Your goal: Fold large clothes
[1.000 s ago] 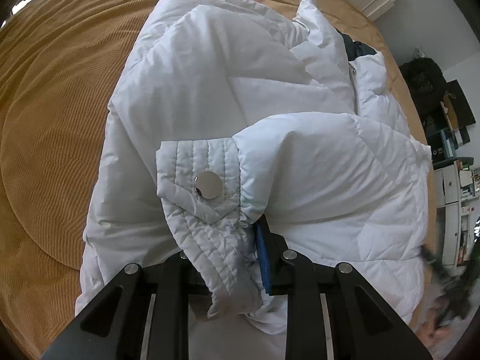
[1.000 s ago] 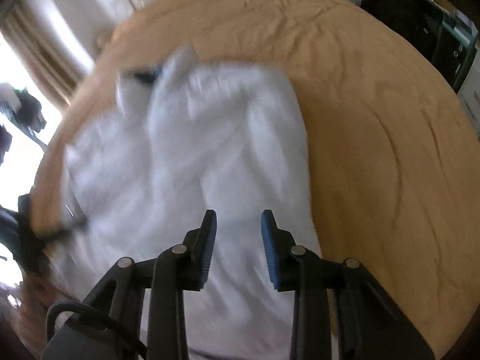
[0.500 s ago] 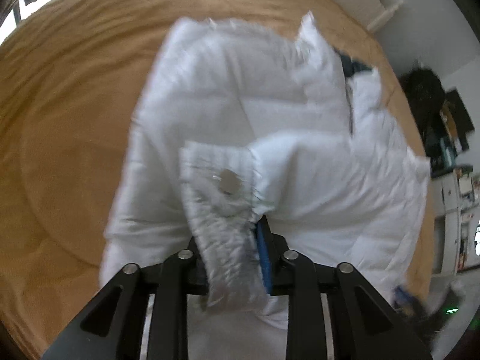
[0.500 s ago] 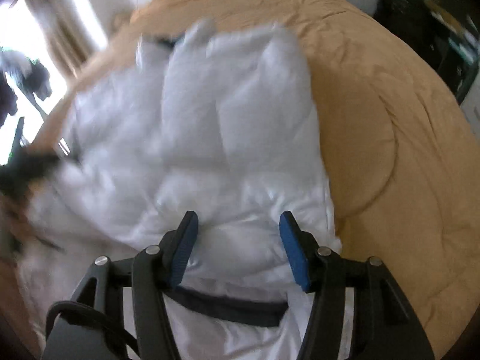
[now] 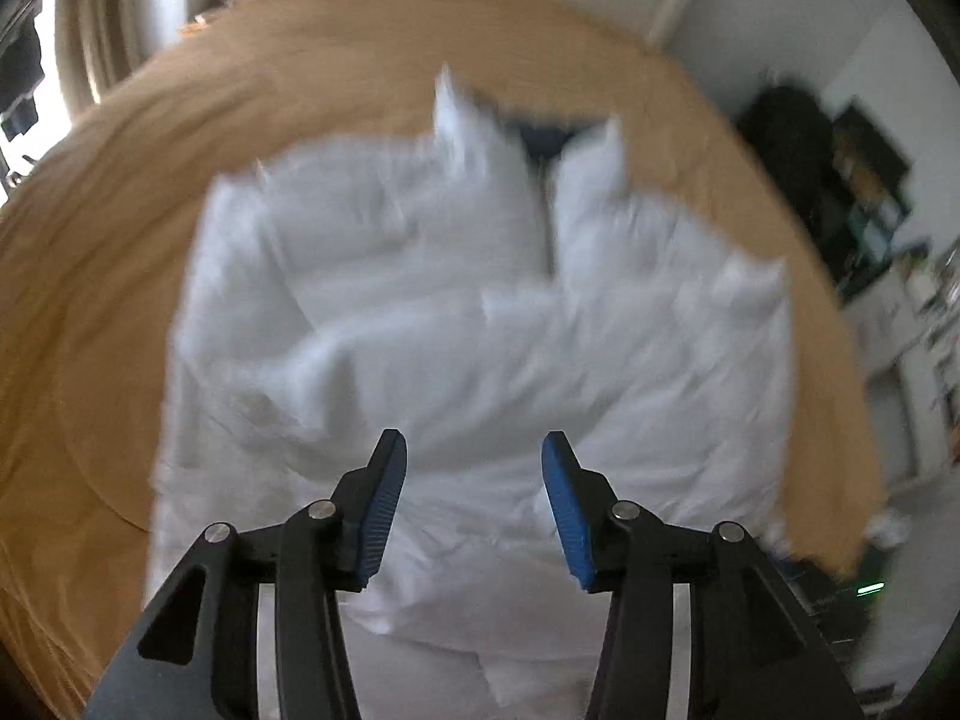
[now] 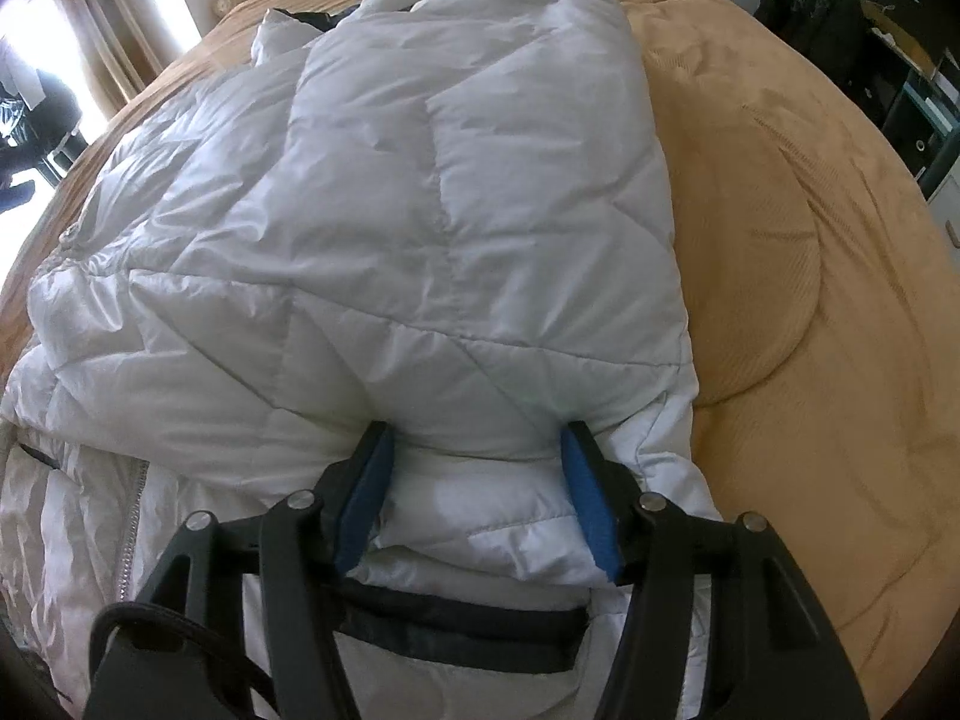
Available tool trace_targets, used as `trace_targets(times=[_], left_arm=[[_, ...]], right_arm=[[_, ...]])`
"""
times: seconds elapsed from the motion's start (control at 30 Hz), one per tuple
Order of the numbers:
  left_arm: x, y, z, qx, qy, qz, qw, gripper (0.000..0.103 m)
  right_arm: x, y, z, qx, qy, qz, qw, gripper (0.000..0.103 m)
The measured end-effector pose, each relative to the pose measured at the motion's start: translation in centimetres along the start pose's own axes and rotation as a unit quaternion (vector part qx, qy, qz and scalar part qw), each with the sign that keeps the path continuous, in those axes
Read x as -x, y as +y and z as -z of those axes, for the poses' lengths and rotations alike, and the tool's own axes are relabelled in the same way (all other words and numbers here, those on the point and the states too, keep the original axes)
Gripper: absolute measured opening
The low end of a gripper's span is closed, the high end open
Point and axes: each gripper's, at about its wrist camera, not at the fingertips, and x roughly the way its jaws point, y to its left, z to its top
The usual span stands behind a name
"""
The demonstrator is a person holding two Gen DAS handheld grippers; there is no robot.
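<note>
Right gripper (image 6: 477,480): jaws apart, straddling near fold of white quilted puffer jacket (image 6: 372,192), not pinching; thin bite could slip. Left gripper (image 5: 474,492): jaws opening, empty above jacket. Jacket on tan corduroy bedspread (image 6: 810,240); padding may spring open.

The jacket (image 6: 432,228) is white quilted cloth, puffy, with a slight sheen and fine creases. The bedspread (image 6: 798,276) at right is tan, matt, finely ribbed like corduroy. Each tool (image 6: 477,483) (image 5: 474,504) has matt black plastic arms, ridged blue pads (image 6: 591,498) and shiny metal pins.
</note>
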Motion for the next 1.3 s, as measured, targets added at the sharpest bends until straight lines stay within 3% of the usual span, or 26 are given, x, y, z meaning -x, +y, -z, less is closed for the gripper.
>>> trace_targets(times=[0.07,0.13,0.17,0.23,0.3,0.33,0.4,0.5,0.67,0.73,0.8,0.87,1.03,1.13,1.2,1.3], left_arm=[[-4.4,0.6,1.2,-0.015,0.037,-0.042,0.9983,0.048],[-5.6,1.5,1.8,-0.043,0.024,-0.046,0.9977,0.048],[-5.3,1.7,1.8,-0.047,0.018,-0.057,0.9971,0.045],[-4.1,2.9,1.3,-0.027,0.016,-0.067,0.9973,0.027],[-2.0,4.4,0.9,0.008,0.007,-0.061,0.9981,0.023],[-1.2,4.6,1.0,0.017,0.002,-0.060,0.9981,0.024],[1.4,4.9,1.6,0.021,-0.020,-0.055,0.9981,0.038],[3.7,3.8,4.4,-0.005,-0.046,-0.064,0.9968,0.051],[3.6,3.8,10.9,-0.038,-0.038,-0.110,0.9925,0.051],[3.6,4.8,13.1,-0.041,-0.033,-0.114,0.9921,0.051],[2.7,5.7,14.9,-0.034,-0.022,-0.108,0.9933,0.051],[2.0,6.6,15.5,-0.023,-0.008,-0.107,0.9939,0.051],[5.9,7.6,17.3,0.014,-0.023,-0.091,0.9955,0.051],[7.4,8.4,20.2,0.012,-0.014,-0.127,0.9917,0.059],[6.5,9.2,22.0,0.016,0.010,-0.140,0.9900,0.061],[7.2,9.7,22.6,0.025,0.009,-0.126,0.9917,0.059]], right_arm=[[0.0,0.0,0.4,0.002,0.000,0.001,1.000,0.060],[-0.2,-0.1,0.5,0.004,0.000,-0.002,1.000,0.060],[-0.2,0.0,0.5,0.005,0.001,-0.004,1.000,0.060],[-0.2,-0.1,0.7,0.014,0.002,-0.003,1.000,0.060],[0.1,-0.1,0.7,0.018,-0.001,0.001,1.000,0.060],[0.5,-0.3,0.6,0.009,-0.003,0.000,1.000,0.060],[2.5,-1.2,1.3,-0.014,-0.016,-0.013,1.000,0.061],[5.1,-1.4,1.5,-0.040,-0.039,-0.040,0.998,0.062],[6.7,-0.6,3.9,-0.028,-0.030,-0.015,0.999,0.067],[5.6,-0.4,5.0,-0.017,-0.017,0.007,1.000,0.069],[2.7,-0.1,7.0,0.009,0.025,0.051,0.998,0.072],[1.5,-0.3,8.2,0.020,0.019,0.060,0.998,0.073],[4.0,-1.1,7.6,-0.012,0.022,0.050,0.998,0.072],[7.1,-1.5,9.4,-0.023,0.003,0.051,0.998,0.075],[7.7,-2.0,11.6,-0.023,0.019,0.076,0.997,0.079],[6.6,-2.7,13.7,-0.037,0.052,0.052,0.997,0.079]])
